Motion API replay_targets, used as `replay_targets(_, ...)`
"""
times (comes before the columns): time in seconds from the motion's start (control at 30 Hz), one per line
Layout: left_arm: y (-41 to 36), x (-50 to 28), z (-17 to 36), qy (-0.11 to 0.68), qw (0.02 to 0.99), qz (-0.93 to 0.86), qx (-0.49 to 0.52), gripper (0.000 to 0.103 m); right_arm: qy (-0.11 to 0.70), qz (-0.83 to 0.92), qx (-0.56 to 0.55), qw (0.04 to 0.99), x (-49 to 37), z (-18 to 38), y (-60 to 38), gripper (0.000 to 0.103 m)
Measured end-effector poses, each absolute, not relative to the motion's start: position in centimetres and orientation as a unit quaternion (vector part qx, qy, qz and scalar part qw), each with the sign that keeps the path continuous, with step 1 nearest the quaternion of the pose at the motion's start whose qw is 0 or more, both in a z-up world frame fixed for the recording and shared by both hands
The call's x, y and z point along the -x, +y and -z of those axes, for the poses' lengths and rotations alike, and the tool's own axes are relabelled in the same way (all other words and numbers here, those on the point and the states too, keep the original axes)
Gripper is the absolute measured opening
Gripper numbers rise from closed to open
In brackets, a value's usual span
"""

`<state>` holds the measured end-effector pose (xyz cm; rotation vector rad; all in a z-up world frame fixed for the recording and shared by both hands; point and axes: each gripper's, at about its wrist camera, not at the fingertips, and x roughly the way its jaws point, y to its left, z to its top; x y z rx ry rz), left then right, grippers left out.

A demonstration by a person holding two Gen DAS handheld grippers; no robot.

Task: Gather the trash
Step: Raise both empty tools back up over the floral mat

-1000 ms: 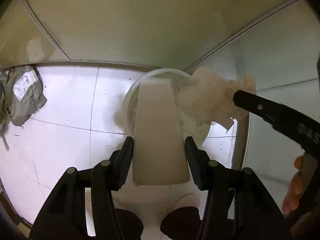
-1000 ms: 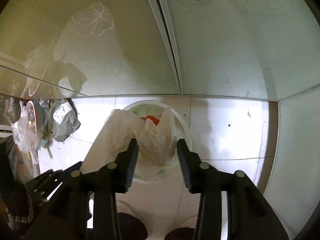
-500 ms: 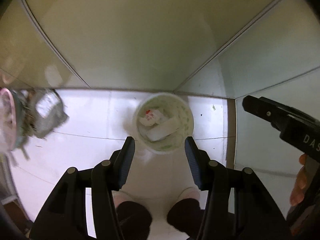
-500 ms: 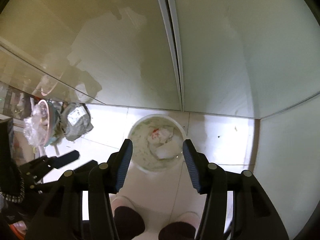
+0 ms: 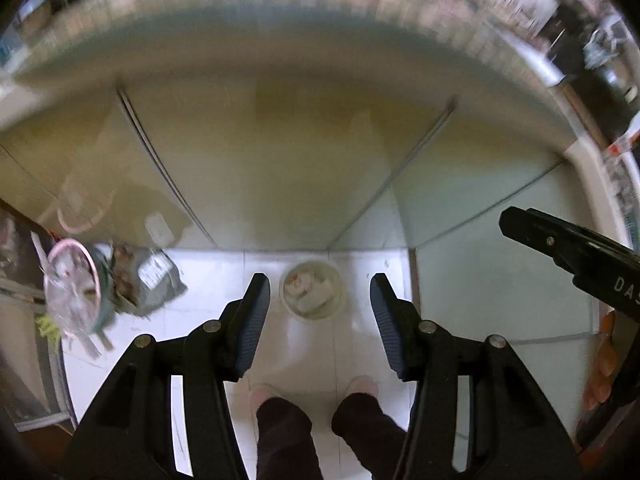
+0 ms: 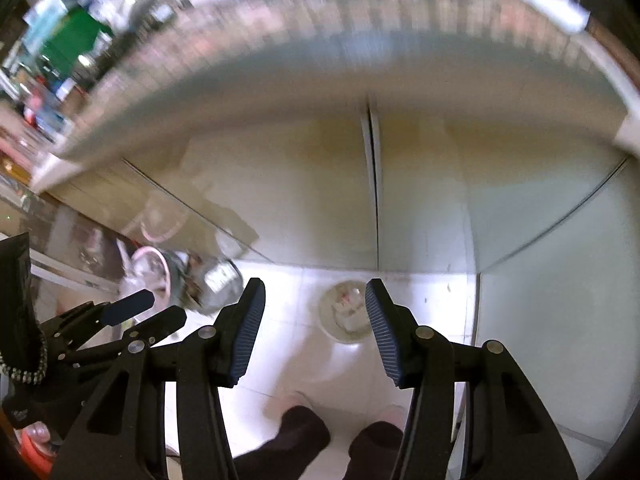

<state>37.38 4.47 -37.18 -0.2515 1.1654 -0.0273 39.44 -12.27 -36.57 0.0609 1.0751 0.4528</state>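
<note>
A round pale trash bin (image 5: pixel 313 295) stands on the white tiled floor in the cabinet corner, holding white paper and a red scrap. It also shows in the right wrist view (image 6: pixel 347 315). My left gripper (image 5: pixel 317 320) is open and empty, high above the bin. My right gripper (image 6: pixel 313 326) is open and empty, also high above it. The right gripper shows at the right edge of the left wrist view (image 5: pixel 568 248). The left gripper shows at the lower left of the right wrist view (image 6: pixel 120 320).
A grey bag (image 5: pixel 154 282) and a pink-rimmed bowl of scraps (image 5: pixel 72 290) lie on the floor at left. Cream cabinet doors (image 5: pixel 280 168) stand behind the bin. A cluttered countertop (image 6: pixel 80 40) shows blurred at top. The person's legs (image 5: pixel 320 432) stand below.
Both grippers let go of the paper and plastic trash into the bin, then rose well away from it. The countertop has come into view.
</note>
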Motion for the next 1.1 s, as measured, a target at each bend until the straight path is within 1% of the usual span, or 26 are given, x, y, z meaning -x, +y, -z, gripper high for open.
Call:
replay_targets(0.07,5.1,-37.0,33.1,0.528,0.842,0.012,0.114,0.055,0.481,-0.211,-0.027,0.851,-38.5,32.3,-12.3,0.048)
replay_targets(0.13,5.7,-36.8,29.4,0.504,0.856,0.017,0.115,0.059,0.459,-0.204,-0.025,0.864,-37.6,29.3,-12.2,0.049)
replay_targets(0.27,6.7,-36.6,23.0,0.457,0.883,0.023,0.106,0.062,0.415,-0.2,-0.036,0.887,-35.7,24.4,-12.0,0.056)
replay_targets(0.37,7.5,-36.9,19.0,0.42,0.903,0.018,0.093,0.07,0.382,-0.191,-0.04,0.903,-35.0,21.3,-12.0,0.057)
replay_targets(0.4,7.9,-37.0,18.0,0.408,0.908,0.017,0.091,0.074,0.372,-0.188,-0.04,0.908,-34.8,20.5,-12.0,0.058)
replay_targets(0.43,8.1,-36.8,17.2,0.4,0.912,0.016,0.09,0.081,0.362,-0.183,-0.042,0.913,-34.6,19.6,-12.1,0.06)
replay_targets(0.47,8.6,-36.9,16.5,0.393,0.915,0.014,0.089,0.085,0.355,-0.179,-0.044,0.916,-34.5,18.8,-12.3,0.065)
replay_targets(0.5,8.8,-37.2,15.6,0.383,0.92,0.01,0.088,0.088,0.348,-0.178,-0.048,0.919,-34.5,18.0,-12.3,0.067)
replay_targets(0.6,9.1,-37.9,13.8,0.369,0.926,0.006,0.083,0.089,0.331,-0.177,-0.048,0.926,-35.3,16.3,-12.8,0.068)
replay_targets(0.77,8.9,-40.5,12.6,0.359,0.929,-0.008,0.088,0.09,0.311,-0.193,-0.046,0.929,-38.2,14.8,-13.8,0.068)
replay_targets(0.93,7.6,-44.5,11.4,0.357,0.928,-0.041,0.097,0.091,0.307,-0.216,-0.037,0.926,-41.9,13.7,-15.6,0.068)
replay_targets(1.1,6.5,-48.9,11.4,0.36,0.924,-0.073,0.105,0.091,0.316,-0.238,-0.024,0.918,-47.0,13.3,-17.3,0.068)
